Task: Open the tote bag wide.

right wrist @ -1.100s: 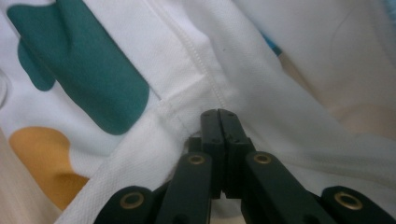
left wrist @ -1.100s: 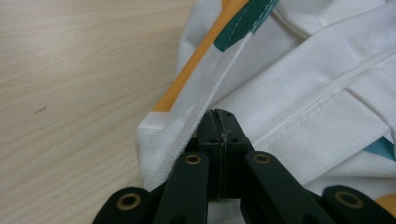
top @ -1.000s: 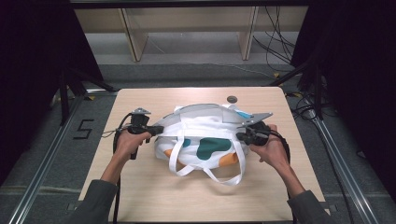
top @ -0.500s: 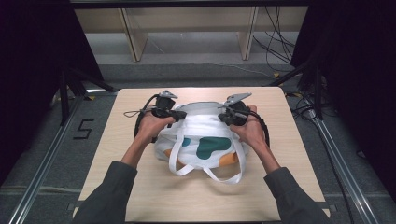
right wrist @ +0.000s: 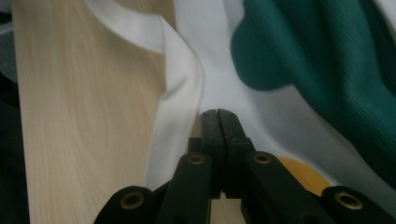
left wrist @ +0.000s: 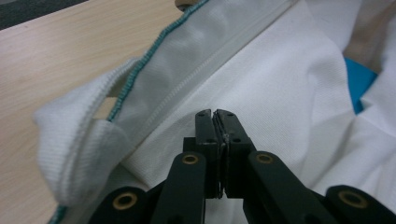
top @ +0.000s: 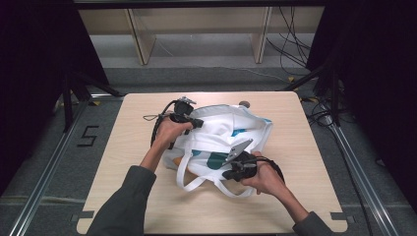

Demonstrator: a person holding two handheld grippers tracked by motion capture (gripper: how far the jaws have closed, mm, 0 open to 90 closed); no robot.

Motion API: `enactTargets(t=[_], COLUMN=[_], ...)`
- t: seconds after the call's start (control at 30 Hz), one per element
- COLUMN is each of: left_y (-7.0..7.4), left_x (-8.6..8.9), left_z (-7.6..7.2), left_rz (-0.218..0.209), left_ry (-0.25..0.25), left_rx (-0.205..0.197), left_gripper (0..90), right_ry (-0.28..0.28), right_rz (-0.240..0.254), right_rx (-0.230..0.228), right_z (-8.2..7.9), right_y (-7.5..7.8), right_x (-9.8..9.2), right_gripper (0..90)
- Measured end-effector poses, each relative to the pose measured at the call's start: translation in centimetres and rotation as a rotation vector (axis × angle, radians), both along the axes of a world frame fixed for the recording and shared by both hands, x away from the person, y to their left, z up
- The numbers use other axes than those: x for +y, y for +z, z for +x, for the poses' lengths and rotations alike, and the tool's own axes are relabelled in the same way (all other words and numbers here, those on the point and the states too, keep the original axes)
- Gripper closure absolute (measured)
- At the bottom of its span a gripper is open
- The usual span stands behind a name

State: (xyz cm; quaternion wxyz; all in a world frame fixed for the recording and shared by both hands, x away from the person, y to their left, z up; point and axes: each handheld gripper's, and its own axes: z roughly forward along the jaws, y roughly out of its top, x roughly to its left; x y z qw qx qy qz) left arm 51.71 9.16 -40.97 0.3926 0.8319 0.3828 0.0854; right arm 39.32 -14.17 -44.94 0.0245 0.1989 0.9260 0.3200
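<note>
The left gripper (left wrist: pixel 215 113) is sitting with its jaws pressed together, a thin fold of white cloth seemingly pinched between them, just inside the teal-stitched rim (left wrist: pixel 140 70) and the zip band (left wrist: pixel 219 53) of the tote bag (top: pixel 223 132). In the high view the left gripper (top: pixel 195 122) is resting on the bag's far left part, toward the far edge of the tabletop (top: pixel 123 147). The right gripper (right wrist: pixel 217 112) is likewise clamped shut, its tips lying against the white cloth beside a white strap (right wrist: pixel 180 93) and below a green patch (right wrist: pixel 327 65); whether it is actually pinching cloth I cannot tell. From above, the right gripper (top: pixel 232 173) is working at the bag's near side, where the looped handles (top: pixel 216 184) are spilling toward the near edge. The bag itself is lying crumpled around the middle of the tabletop, its mouth turned toward the far right corner. To do this step well, I judge, the person should be keeping both pinches firm on single layers, drawing the two hands apart evenly so the cloth is flattening without twisting, and minding that the loose handles are not getting trapped beneath.
</note>
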Motion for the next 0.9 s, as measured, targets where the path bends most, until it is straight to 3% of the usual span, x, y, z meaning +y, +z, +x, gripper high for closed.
enactTargets(t=[0.03,0.07,0.1,0.13,0.17,0.23,0.3,0.37,0.5,0.57,0.6,0.63,0.67,0.7,0.73,0.77,0.83,0.9], left_y=[0.0,0.0,0.0,0.0,0.0,-0.2,-0.3,-0.4,-0.5,-0.5,-0.5,-0.5,-0.6,-0.7,-0.7,-0.5,-0.3,-0.3], left_x=[-0.1,-0.1,-0.5,-0.5,-0.6,-0.7,-0.7,-0.7,-0.6,-0.4,-0.7,-0.7,-0.9,-1.3,-1.3,-1.5,-1.7,-1.7], left_z=[-0.6,-0.6,-1.1,-1.1,-1.3,-1.5,-1.6,-2.0,-1.9,-1.5,-1.3,-1.3,-1.1,-0.7,-0.7,-0.1,0.5,0.9], left_rz=[0.016,0.016,0.031,0.031,0.05,0.068,0.055,0.01,0.007,0.071,0.135,0.135,0.139,0.133,0.133,0.14,0.186,0.198], left_ry=[-0.036,-0.036,-0.075,-0.075,-0.098,-0.132,-0.131,-0.117,-0.115,-0.138,-0.127,-0.127,-0.116,-0.085,-0.085,-0.053,-0.024,-0.009], left_rx=[0.008,0.008,0.016,0.016,0.025,0.034,0.045,0.066,0.076,0.064,0.041,0.041,0.04,0.036,0.036,0.033,0.01,0.014], left_gripper=[87.3,87.2,87.3,87.4,87.4,87.7,88.1,88.1,87.6,87.1,88.6,89.0,89.0,89.2,89.2,89.2,89.3,89.4], right_ry=[-0.044,-0.044,-0.096,-0.127,-0.127,-0.168,-0.191,-0.228,-0.242,-0.22,-0.208,-0.174,-0.174,-0.12,-0.12,-0.083,-0.038,-0.029], right_rz=[0.085,0.085,0.131,0.158,0.158,0.182,0.163,0.136,0.12,0.098,0.066,0.085,0.085,0.091,0.091,0.097,0.06,0.039], right_rx=[-0.079,-0.079,-0.167,-0.194,-0.194,-0.255,-0.277,-0.259,-0.224,-0.172,-0.123,-0.099,-0.099,-0.079,-0.079,-0.045,-0.04,-0.025], right_z=[0.3,0.3,1.1,1.6,1.6,2.8,4.3,6.5,7.9,8.2,7.7,7.4,7.4,6.8,6.8,5.4,3.9,3.1], right_y=[1.8,1.8,3.9,4.8,4.8,6.2,6.6,5.5,4.0,3.1,2.5,2.4,2.4,2.2,2.2,2.1,1.7,1.3], right_x=[-0.2,-0.2,-0.8,-1.1,-1.1,-1.2,-0.9,0.1,1.2,1.9,2.3,2.2,2.2,2.0,2.0,1.9,2.0,2.1], right_gripper=[90.0,90.0,90.0,90.0,90.0,90.0,90.0,90.0,90.0,90.0,90.0,90.0,90.0,90.0,90.0,90.0,90.0,90.0])
